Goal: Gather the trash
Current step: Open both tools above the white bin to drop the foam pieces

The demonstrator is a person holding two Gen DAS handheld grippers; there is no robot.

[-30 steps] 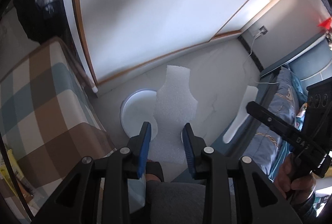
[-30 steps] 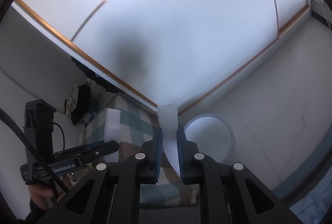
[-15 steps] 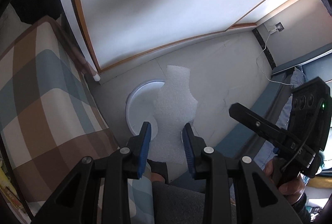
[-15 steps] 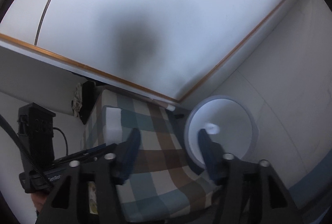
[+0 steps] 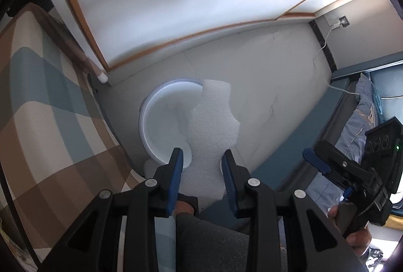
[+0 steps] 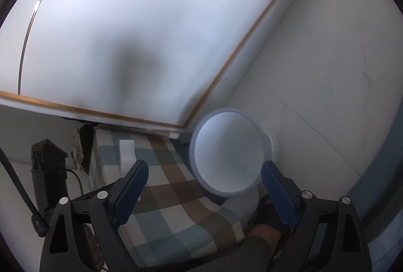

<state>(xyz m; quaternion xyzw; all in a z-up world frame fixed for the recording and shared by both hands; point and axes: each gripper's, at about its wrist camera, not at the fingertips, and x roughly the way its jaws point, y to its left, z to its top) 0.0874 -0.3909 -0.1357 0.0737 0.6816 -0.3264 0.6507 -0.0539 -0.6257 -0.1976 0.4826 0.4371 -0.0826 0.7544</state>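
My left gripper is shut on a flat white foam piece with notched edges, which hangs over the right rim of a round white bin on the floor. A pale foam shape lies inside the bin behind it. My right gripper points down at the same bin, and its jaws are opening wide with nothing between them. In the left wrist view the right gripper is low at the right, held by a hand.
A checked cushion borders the bin on the left, with a white foam block lying on it. White panels with wood trim rise behind. Blue bedding and a cable to a wall socket are at the right. Grey trousers fill the bottom.
My right gripper went from shut on a thin foam strip to wide open, and the strip dropped toward the bin. Both grippers sank closer to the bin. The left still holds its foam.
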